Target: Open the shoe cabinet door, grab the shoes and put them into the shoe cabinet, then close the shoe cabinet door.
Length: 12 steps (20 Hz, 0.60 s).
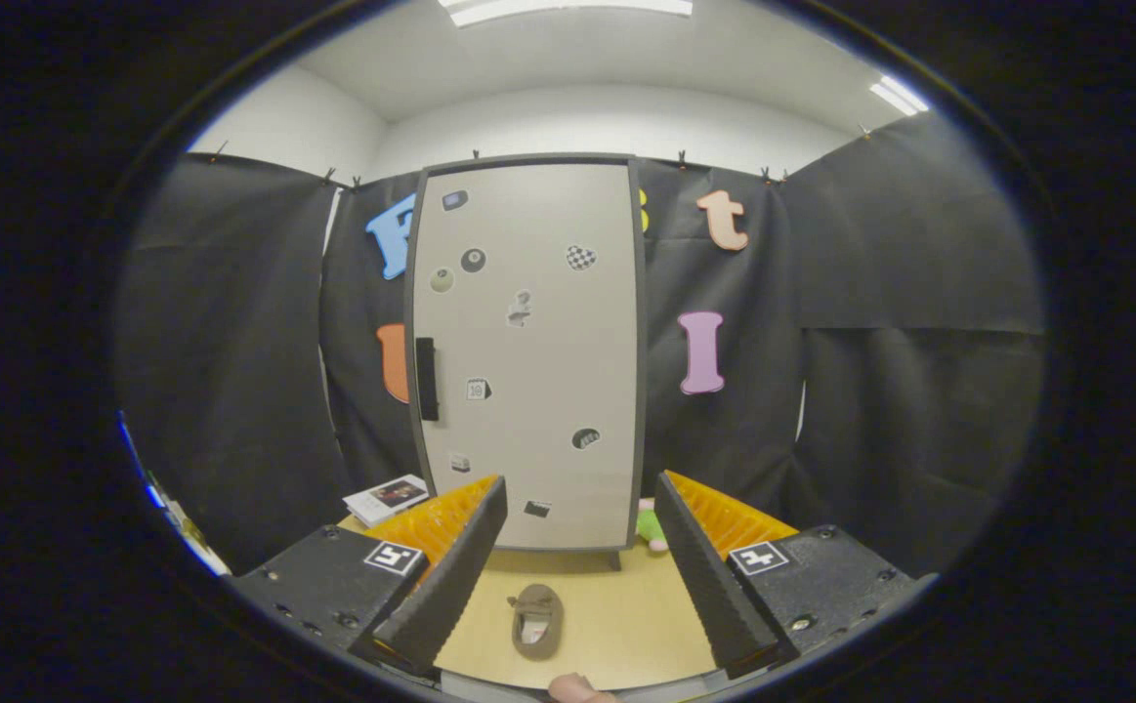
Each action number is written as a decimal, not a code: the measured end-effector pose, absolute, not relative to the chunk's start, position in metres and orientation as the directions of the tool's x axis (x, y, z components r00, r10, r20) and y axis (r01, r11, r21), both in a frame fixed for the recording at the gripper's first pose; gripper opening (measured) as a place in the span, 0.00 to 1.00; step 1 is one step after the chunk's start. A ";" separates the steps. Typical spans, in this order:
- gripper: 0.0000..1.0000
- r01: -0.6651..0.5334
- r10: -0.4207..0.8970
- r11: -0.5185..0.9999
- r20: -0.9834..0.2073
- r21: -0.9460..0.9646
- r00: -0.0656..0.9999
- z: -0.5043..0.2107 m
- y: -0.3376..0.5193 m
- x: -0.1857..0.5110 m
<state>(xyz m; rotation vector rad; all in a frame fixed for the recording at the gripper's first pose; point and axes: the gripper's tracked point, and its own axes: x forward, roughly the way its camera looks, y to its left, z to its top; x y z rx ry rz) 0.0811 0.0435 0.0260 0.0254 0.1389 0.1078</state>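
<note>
The shoe cabinet (528,351) stands upright at the back of the wooden table, beyond the fingers. Its pale door is shut and carries several small stickers. A dark vertical handle (426,379) sits on the door's left edge. A small brown shoe (536,620) lies on the table in front of the cabinet, between and just ahead of the fingers. My gripper (577,576) is open, fingers spread wide, holding nothing and well short of the cabinet.
A small book or box (387,498) lies on the table left of the cabinet. A green and pink soft toy (651,527) peeks out at the cabinet's lower right corner. Part of a hand (577,689) shows at the table's near edge.
</note>
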 end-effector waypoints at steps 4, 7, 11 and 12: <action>0.99 -0.132 0.140 0.989 -0.156 0.059 0.978 0.030 0.081 0.120; 0.98 -0.176 0.197 0.977 -0.197 0.123 0.960 0.026 0.125 0.153; 0.97 -0.235 0.269 0.954 -0.183 0.187 0.946 0.019 0.180 0.211; 0.97 -0.245 0.281 0.950 -0.192 0.194 0.940 0.015 0.193 0.226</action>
